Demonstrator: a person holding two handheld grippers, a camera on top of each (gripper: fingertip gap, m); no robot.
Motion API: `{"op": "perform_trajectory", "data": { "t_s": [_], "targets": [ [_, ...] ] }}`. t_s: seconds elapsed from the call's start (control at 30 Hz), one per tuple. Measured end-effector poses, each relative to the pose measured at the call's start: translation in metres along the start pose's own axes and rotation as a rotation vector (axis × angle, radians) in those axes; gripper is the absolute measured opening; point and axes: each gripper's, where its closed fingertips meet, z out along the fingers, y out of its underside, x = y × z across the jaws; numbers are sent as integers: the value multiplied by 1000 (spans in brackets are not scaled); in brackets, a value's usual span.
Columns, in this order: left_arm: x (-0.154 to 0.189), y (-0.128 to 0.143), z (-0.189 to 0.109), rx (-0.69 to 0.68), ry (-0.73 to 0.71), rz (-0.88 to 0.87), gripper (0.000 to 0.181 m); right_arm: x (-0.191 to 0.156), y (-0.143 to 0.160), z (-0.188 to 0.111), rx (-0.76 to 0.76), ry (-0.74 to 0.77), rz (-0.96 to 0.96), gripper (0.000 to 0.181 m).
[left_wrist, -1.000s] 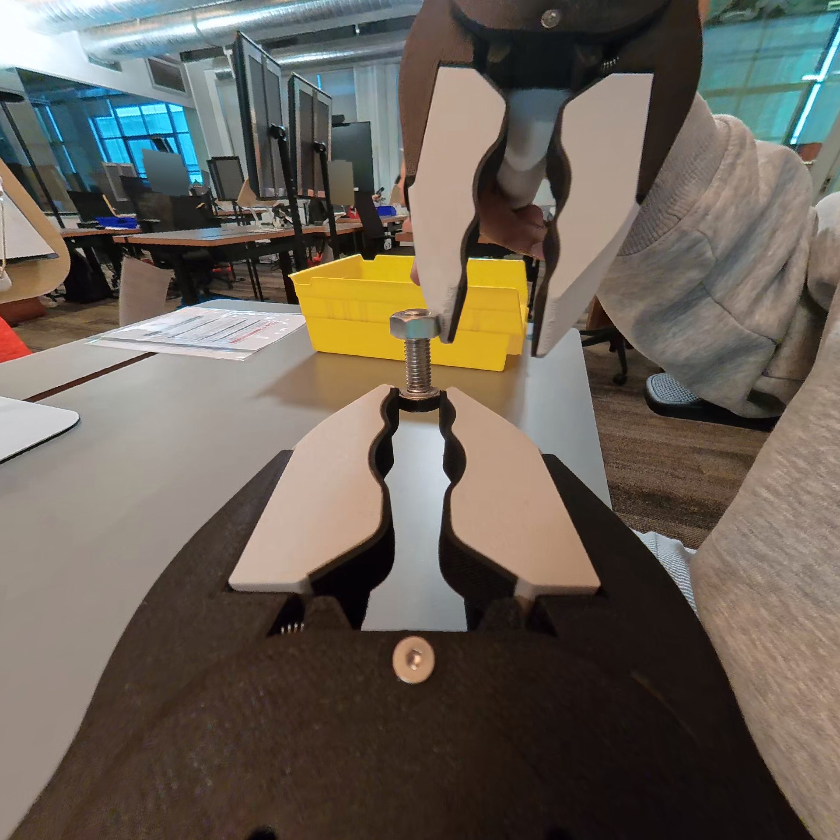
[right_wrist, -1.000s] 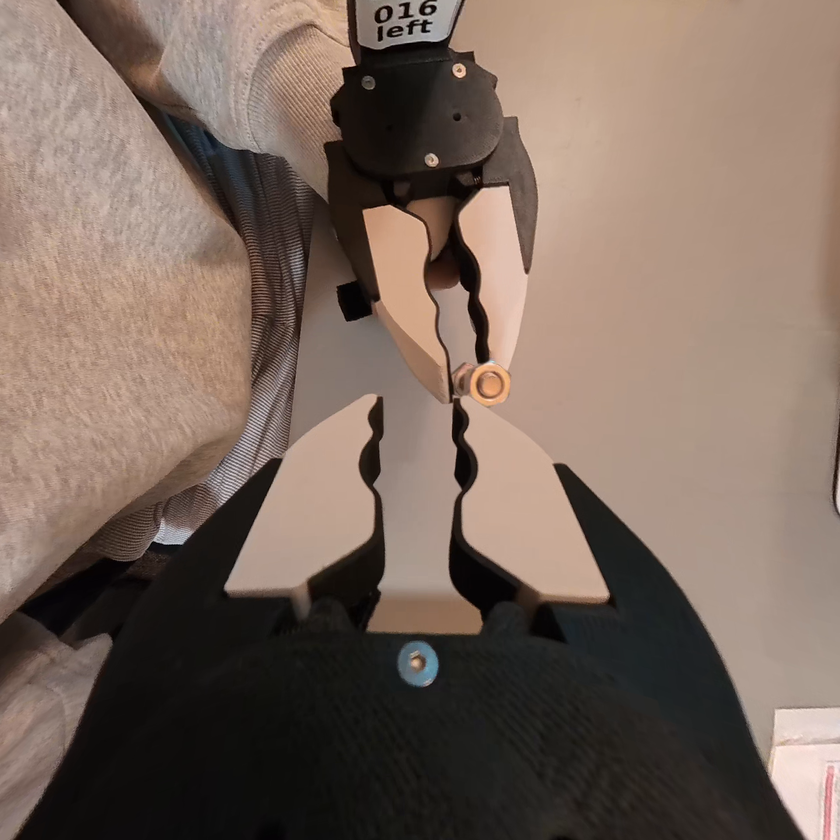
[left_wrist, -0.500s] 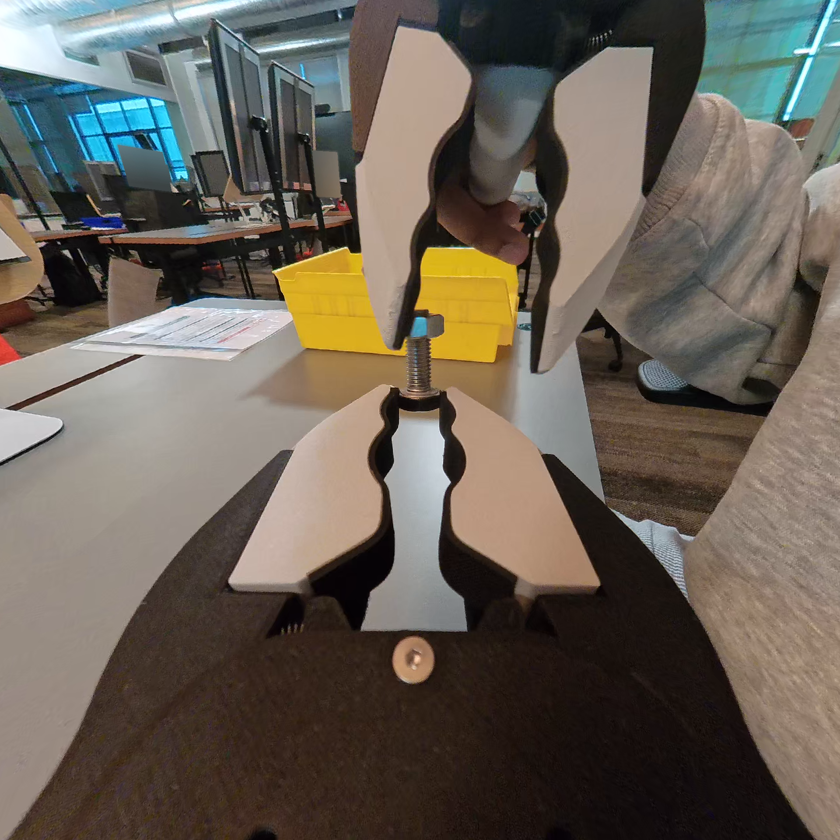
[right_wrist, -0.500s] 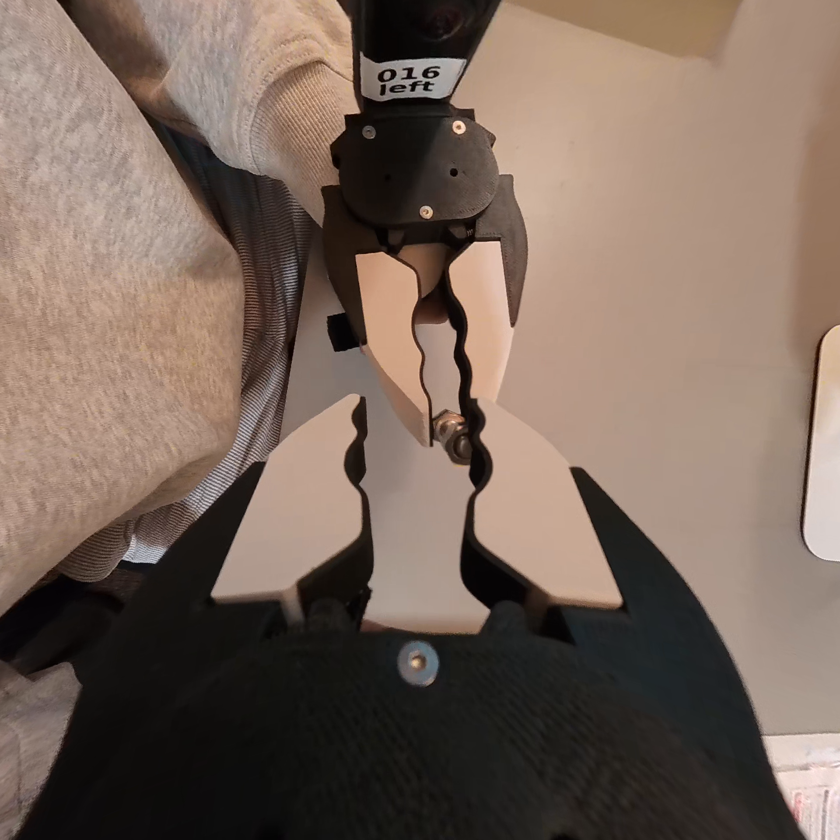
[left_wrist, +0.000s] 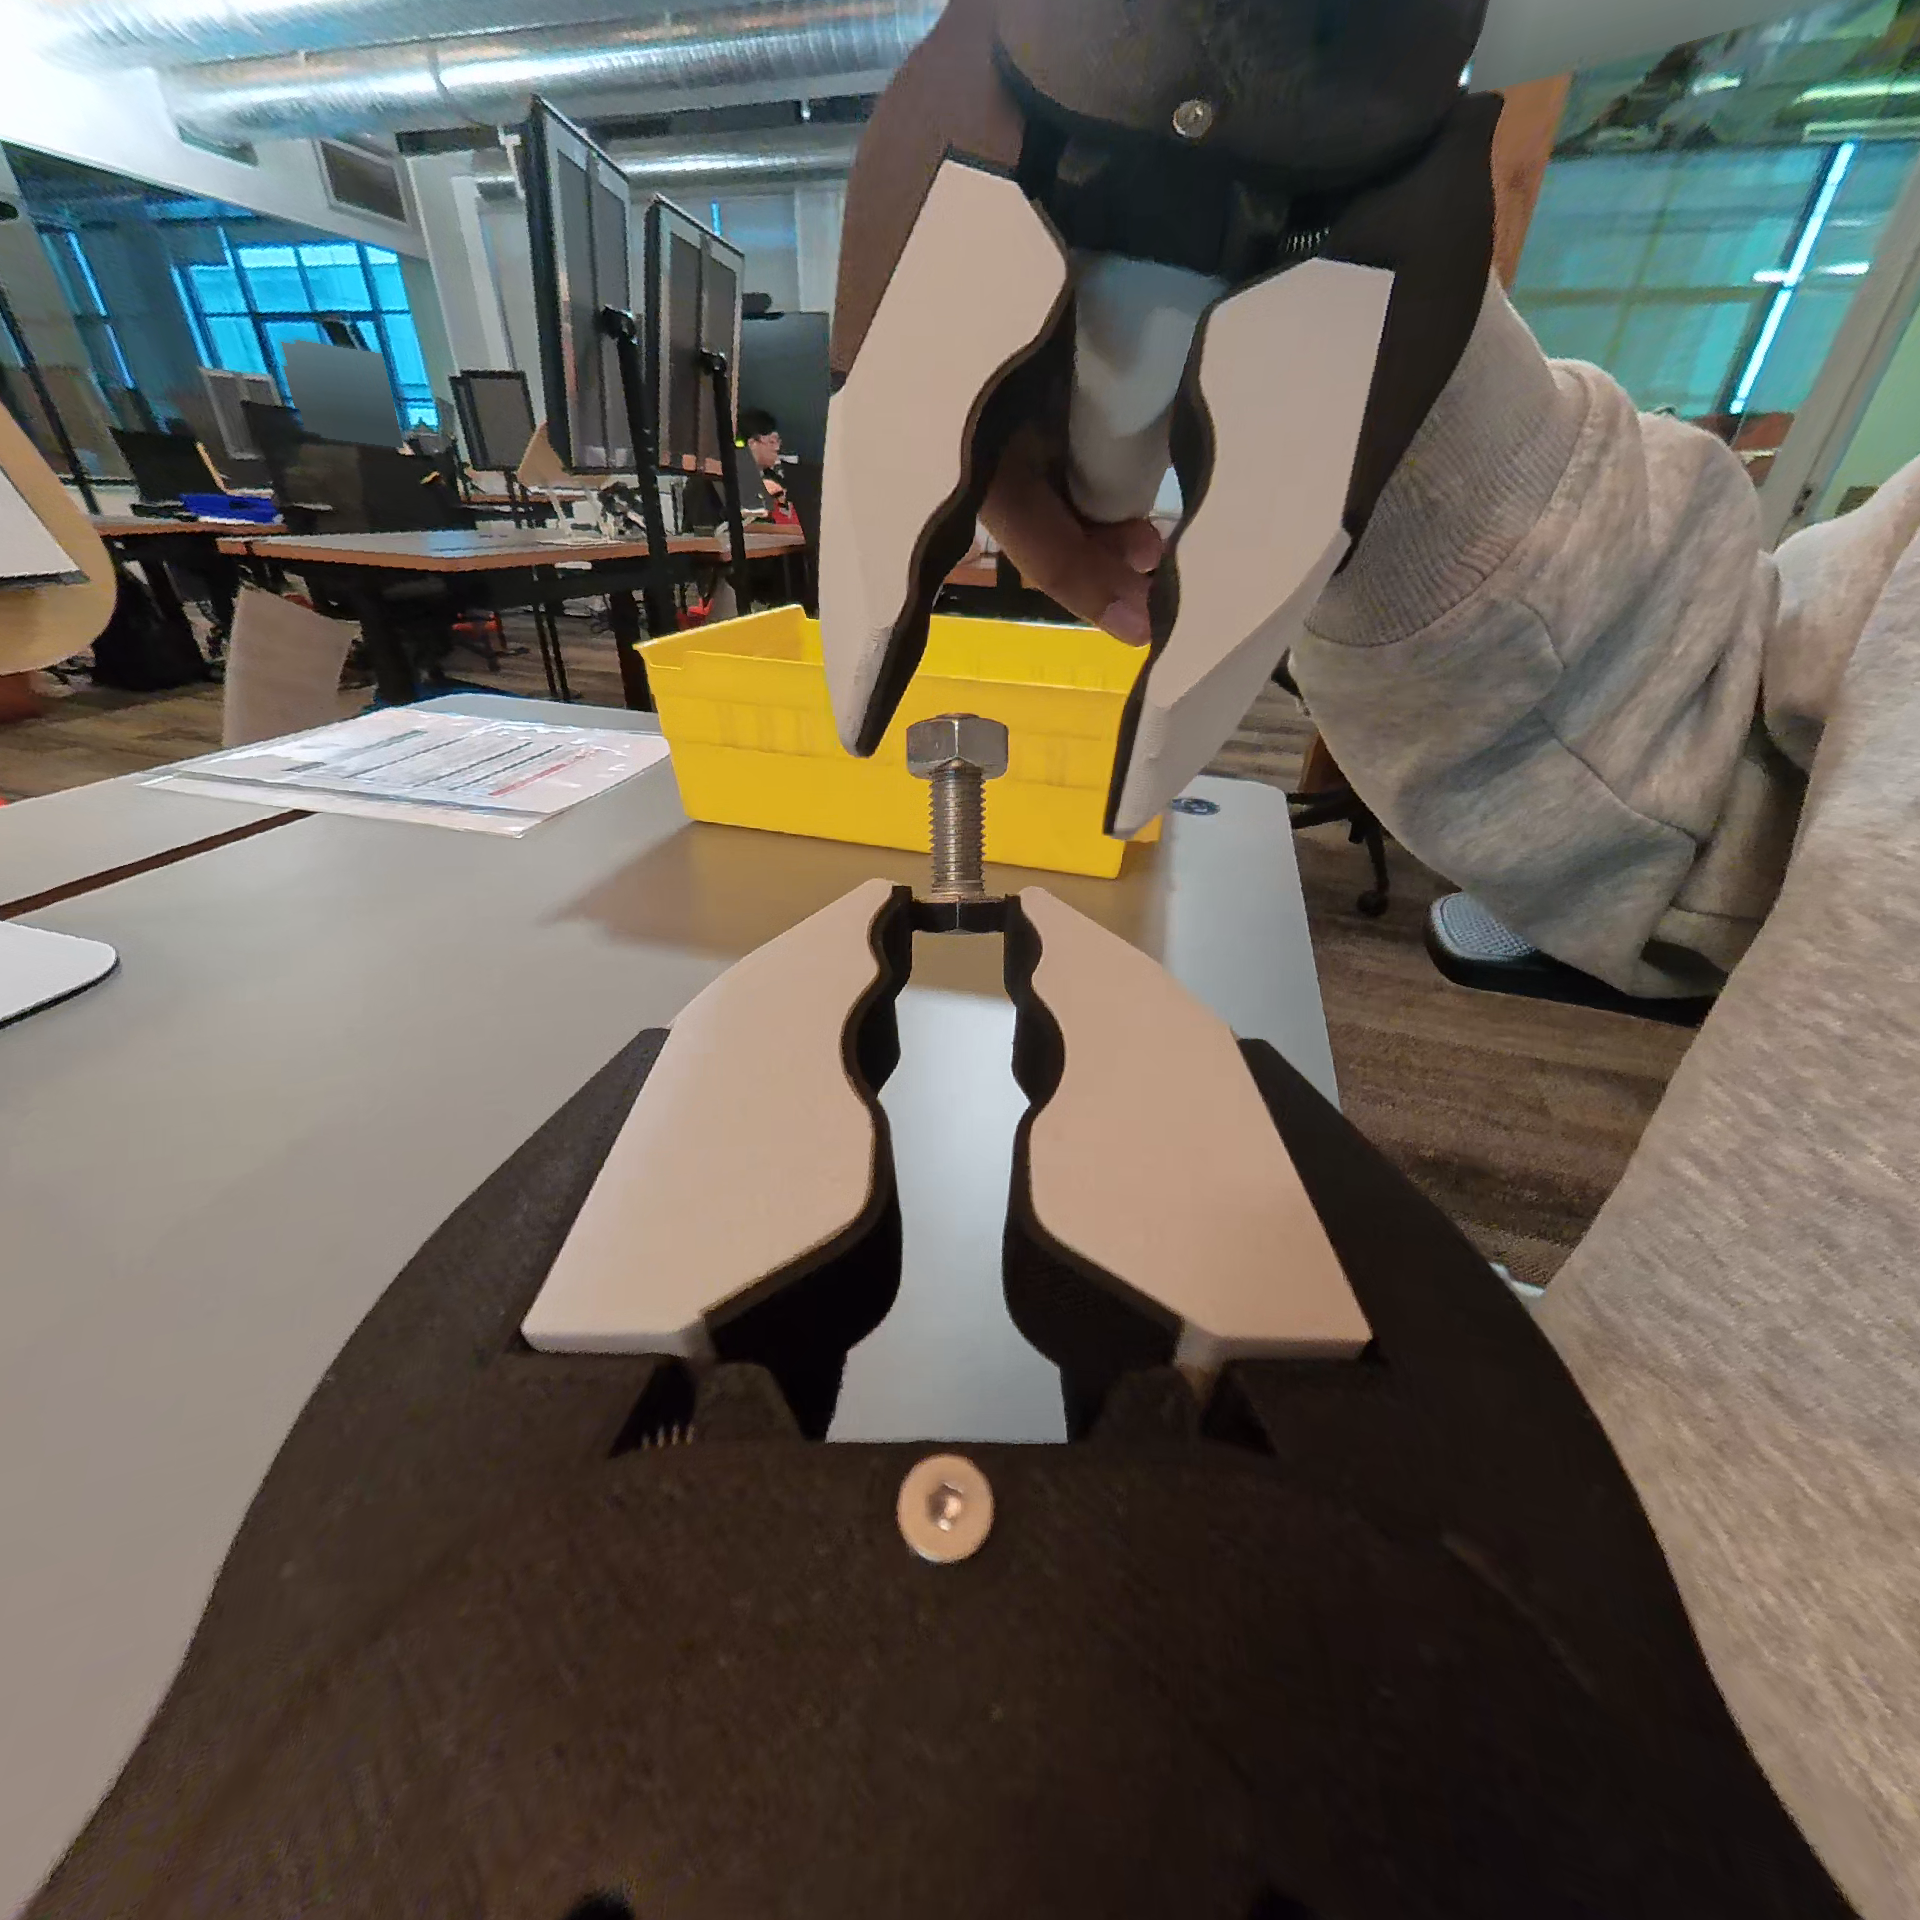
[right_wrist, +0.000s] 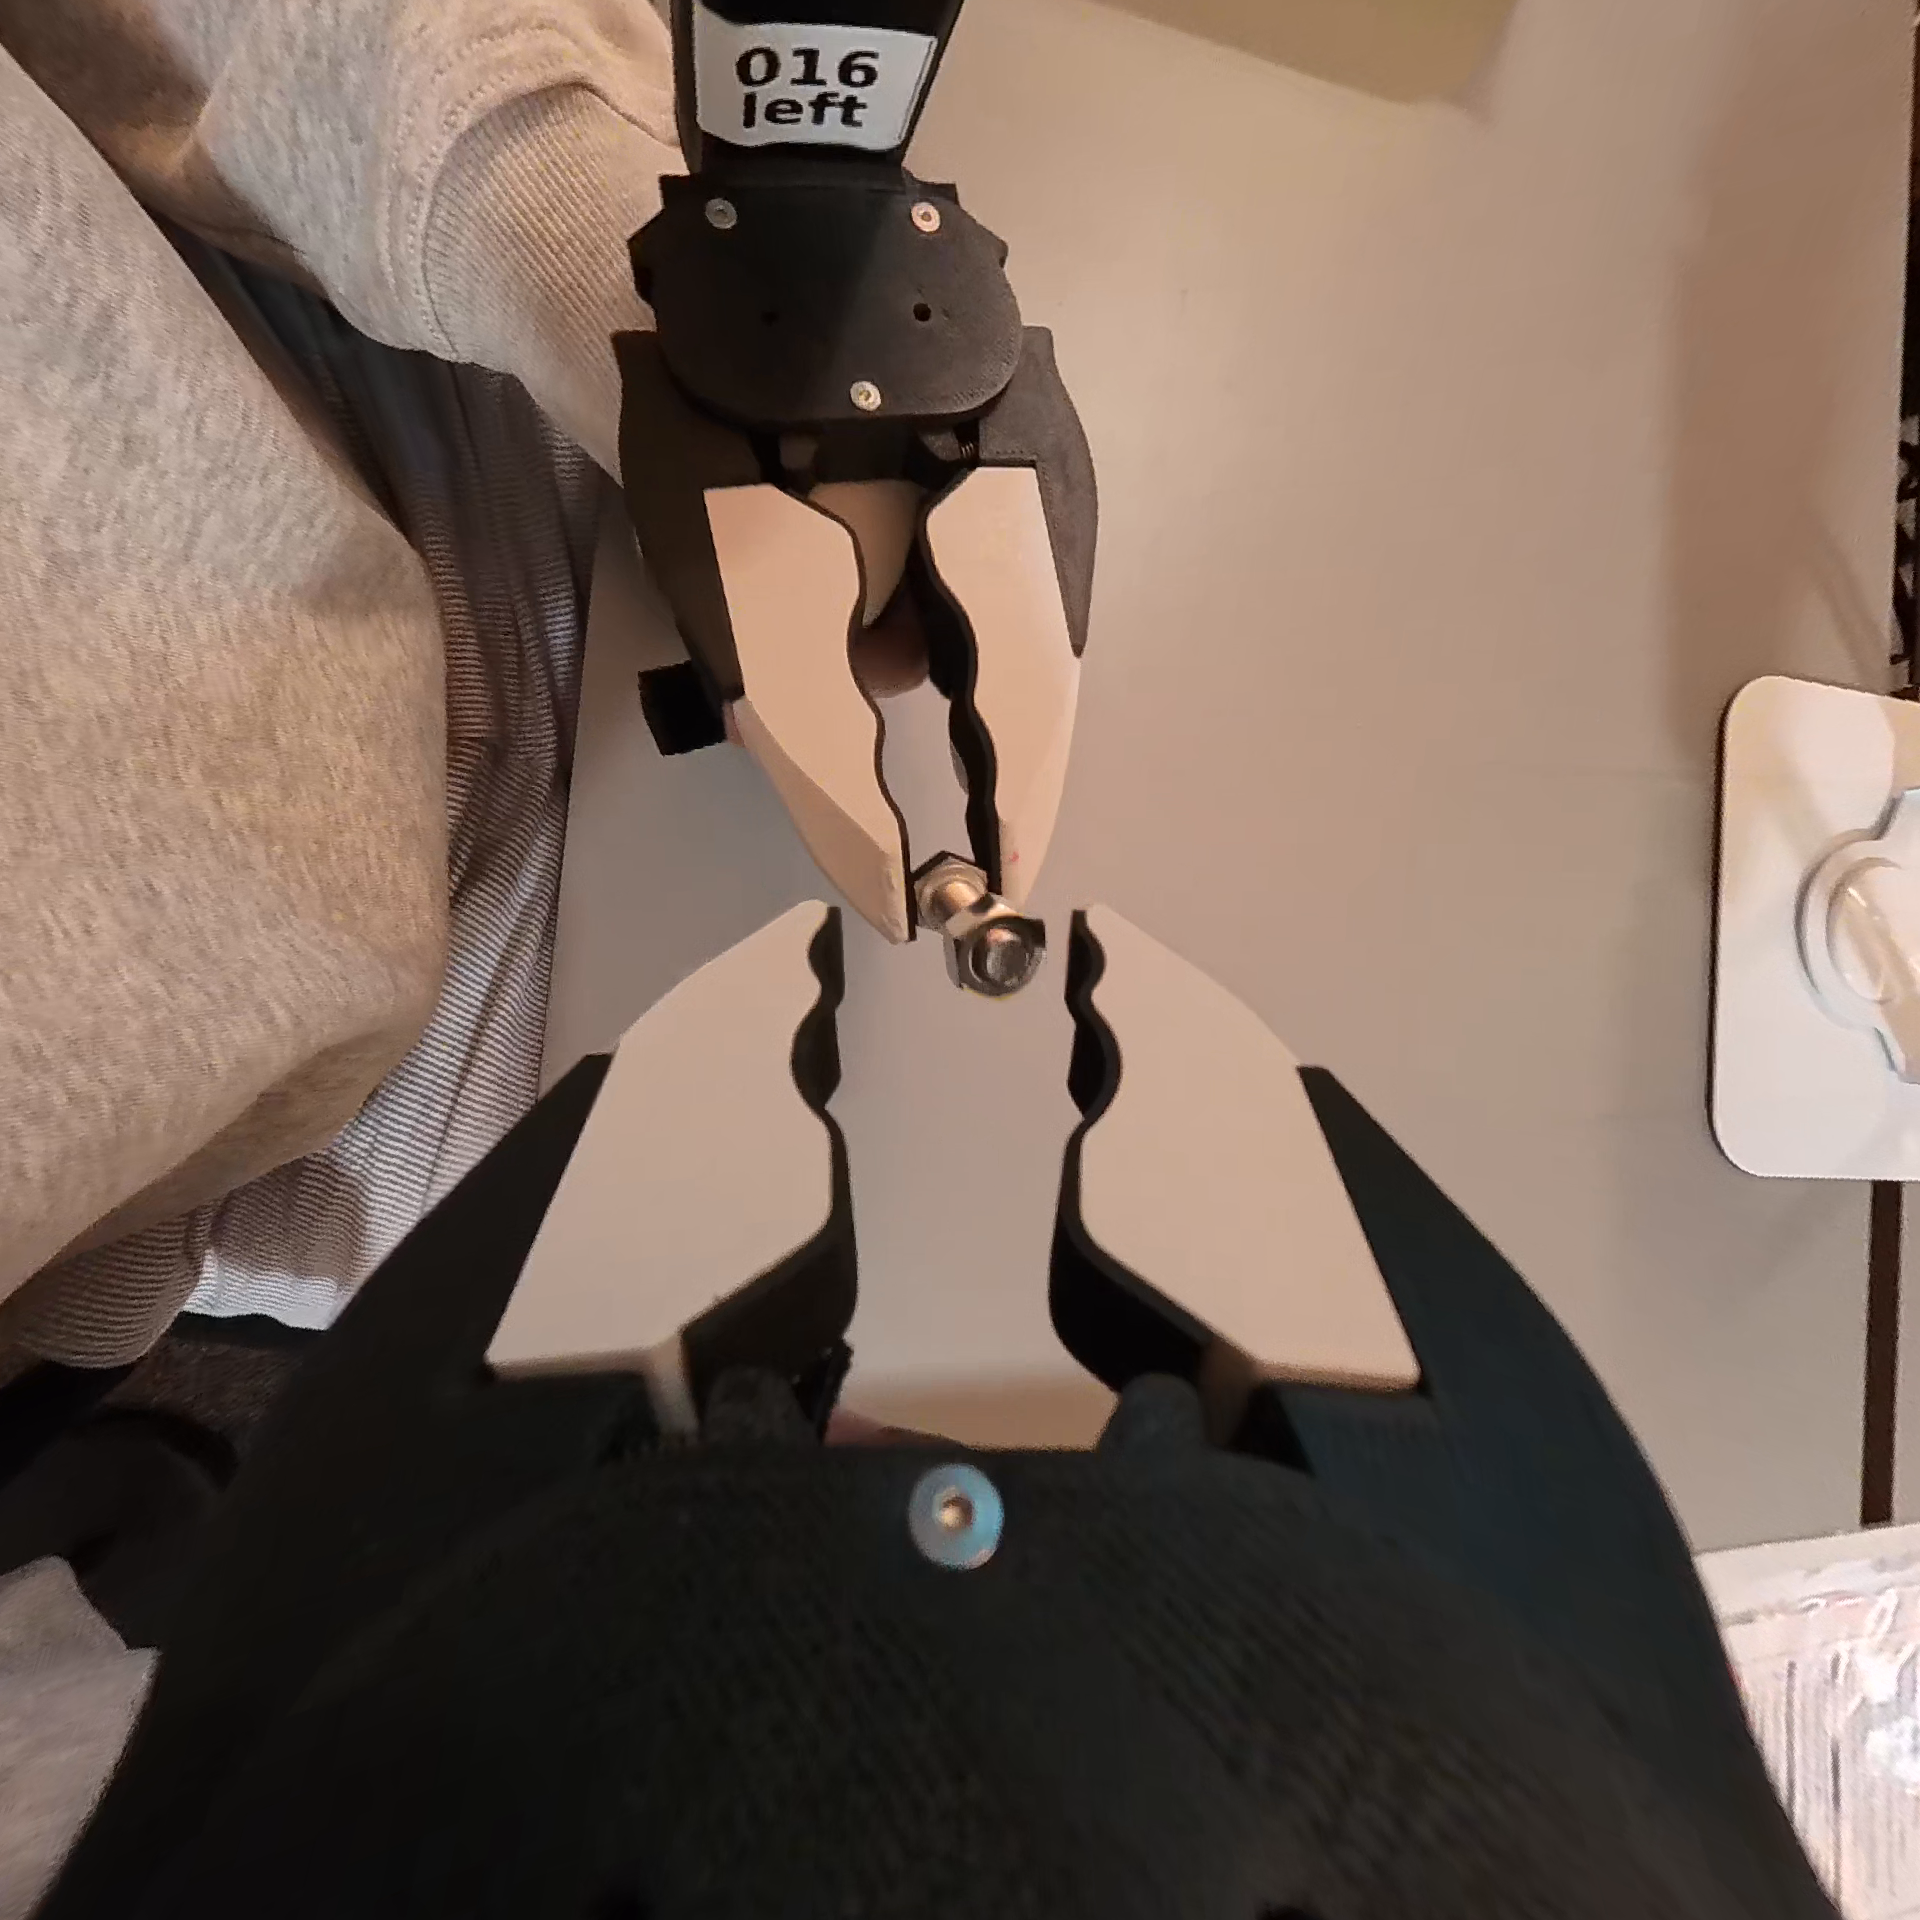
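Over the near right corner of the grey table (left_wrist: 343, 1039): you hold both grippers tip to tip, the left one level and the right one coming down from above.

Left gripper (left_wrist: 958, 902): your left tool is nipped narrowly on a dark nut (left_wrist: 958, 914) at the foot of the bolt (left_wrist: 957, 805), both tips pressed against the nut's sides. From the right wrist camera the same gripper (right_wrist: 956, 894) reaches in from the far side, tips closed around the nut.

Bolt: it stands upright out of the nut, threaded shank bare, its hex head (left_wrist: 957, 744) on top. From above, the head (right_wrist: 995, 957) points towards the camera.

Right gripper (left_wrist: 992, 774): your right tool hangs spread wide, one tip on each side of the hex head. The left tip sits just beside the head; whether it touches, I cannot tell. The right tip stands apart. In its own view the gripper (right_wrist: 951, 920) frames the head between open fingers.

Yellow bin (left_wrist: 769, 727): on the table just beyond the bolt.

Papers (left_wrist: 416, 764): flat in a clear sleeve, far left of the bin.

White pad (right_wrist: 1808, 935): on the table to the right in the overhead view, well apart from the tools.

Sleeve (left_wrist: 1538, 665): grey, behind your right tool.
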Motion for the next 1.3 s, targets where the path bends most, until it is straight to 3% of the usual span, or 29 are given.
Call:
{"op": "perform_trajectory", "data": {
  "t_s": [0.4,0.7,1.3],
  "targets": [
    [0,1,1,-3,3,-3,19,1,10,2,-10,-51,59,27],
    [1,10,5,-50,-7,20,19,-1,4,5,-4,-39,28,25],
    [2,3,3,-8,12,-7,19,3,6,0,-2,-26,35,19]
  ]
}}
